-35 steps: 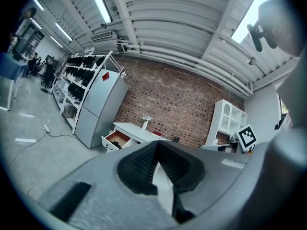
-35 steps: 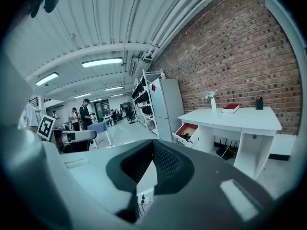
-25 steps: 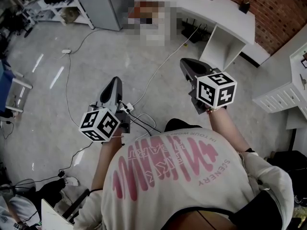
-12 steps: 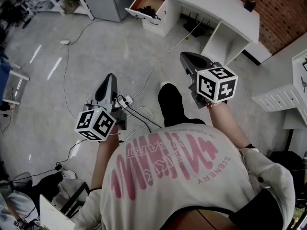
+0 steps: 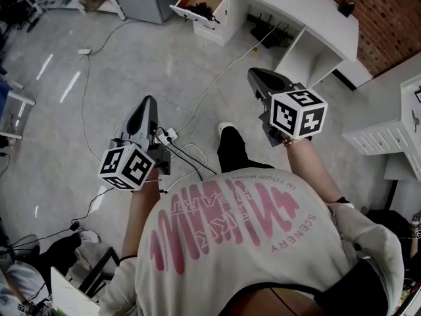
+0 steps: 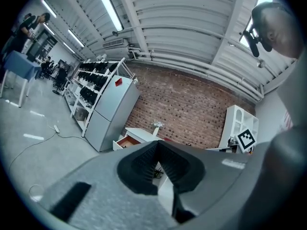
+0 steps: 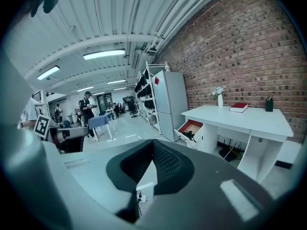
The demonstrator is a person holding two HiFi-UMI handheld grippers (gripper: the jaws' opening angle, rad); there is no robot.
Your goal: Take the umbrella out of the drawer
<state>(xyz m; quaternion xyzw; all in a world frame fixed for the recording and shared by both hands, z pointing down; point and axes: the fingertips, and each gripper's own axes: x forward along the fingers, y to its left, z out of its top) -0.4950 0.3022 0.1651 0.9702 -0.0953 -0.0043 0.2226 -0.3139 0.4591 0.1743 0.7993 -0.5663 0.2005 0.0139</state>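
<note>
Currently left gripper (image 5: 148, 102) and right gripper (image 5: 254, 78) both closed, empty; umbrella (image 5: 201, 8) (dark bundle) lies in the open drawer (image 5: 192, 16), far ahead, well apart; we judge the right gripper slightly nearer.

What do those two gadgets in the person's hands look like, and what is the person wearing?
The left gripper and right gripper are grey, wedge-shaped tools that taper to dark, ribbed jaws. At the hand end each carries a white box printed with black square markers: the left cube and the right cube. The person wears a pale short-sleeved T-shirt with pink lettering.
</note>
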